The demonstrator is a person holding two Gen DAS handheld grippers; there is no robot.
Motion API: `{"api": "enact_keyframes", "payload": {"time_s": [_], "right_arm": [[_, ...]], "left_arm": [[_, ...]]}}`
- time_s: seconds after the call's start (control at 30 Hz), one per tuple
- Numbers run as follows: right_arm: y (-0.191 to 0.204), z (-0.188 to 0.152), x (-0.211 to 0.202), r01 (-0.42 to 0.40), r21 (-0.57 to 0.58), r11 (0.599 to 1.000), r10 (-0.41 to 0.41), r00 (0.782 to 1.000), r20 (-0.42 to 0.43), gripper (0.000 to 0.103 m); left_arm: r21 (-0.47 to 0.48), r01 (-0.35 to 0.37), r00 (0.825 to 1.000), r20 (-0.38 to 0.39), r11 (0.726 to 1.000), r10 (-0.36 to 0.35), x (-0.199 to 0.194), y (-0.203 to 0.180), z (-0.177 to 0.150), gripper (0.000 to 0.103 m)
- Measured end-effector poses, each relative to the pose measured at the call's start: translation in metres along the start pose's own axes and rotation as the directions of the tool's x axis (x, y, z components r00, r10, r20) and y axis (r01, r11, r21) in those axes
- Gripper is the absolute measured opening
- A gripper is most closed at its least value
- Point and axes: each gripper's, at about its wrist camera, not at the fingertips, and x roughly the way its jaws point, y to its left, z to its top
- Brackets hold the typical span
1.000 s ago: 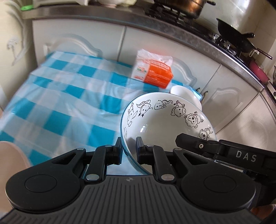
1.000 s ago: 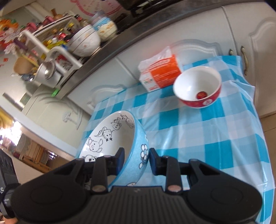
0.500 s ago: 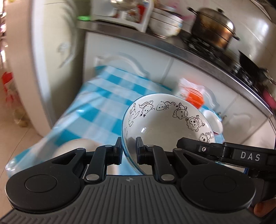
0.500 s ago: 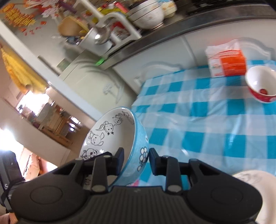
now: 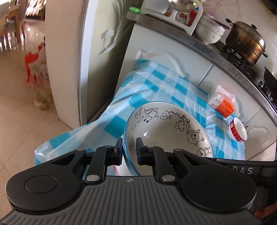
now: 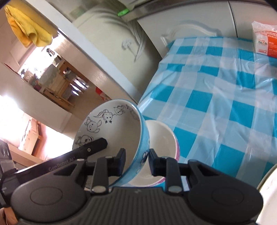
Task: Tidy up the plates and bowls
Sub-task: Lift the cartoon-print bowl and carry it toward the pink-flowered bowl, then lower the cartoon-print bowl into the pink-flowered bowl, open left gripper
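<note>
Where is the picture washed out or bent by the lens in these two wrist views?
Right wrist view: the doorway at lower left is blown out white; the counter edge bows. Left wrist view: glare on the floor, a small highlight inside the cartoon bowl, the countertop curves strongly.

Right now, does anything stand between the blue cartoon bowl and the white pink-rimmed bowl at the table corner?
Nothing visible does. The blue cartoon bowl hangs tilted right beside the white bowl, its blue wall overlapping that bowl's rim in the right wrist view. The white bowl looks empty.
</note>
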Motion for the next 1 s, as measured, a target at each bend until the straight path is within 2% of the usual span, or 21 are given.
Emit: {"api": "enact_keyframes", "payload": {"time_s": [0.33,0.77,1.0], "right_arm": [[-0.001,-0.002,0.024,0.094,0.0,0.996,-0.094,0.994,-0.054,0.024],[-0.004,-0.005,0.03,0.142,-0.005,0.99,-0.142,0.987,-0.077,0.022],[-0.001,-0.006,0.03,0.159,-0.044,0.986,-0.162,0.985,-0.063,0.022]], "left_arm": [[0.022,0.022,0.998,-0.057,1.0,-0.021,0.02,0.014,-0.007,0.012],[0.091,0.036,0.998,-0.049,0.995,-0.032,0.019,0.016,-0.01,0.012],[0.087,0.034,0.998,-0.049,0.996,-0.03,0.021,0.017,-0.011,0.012]]}}
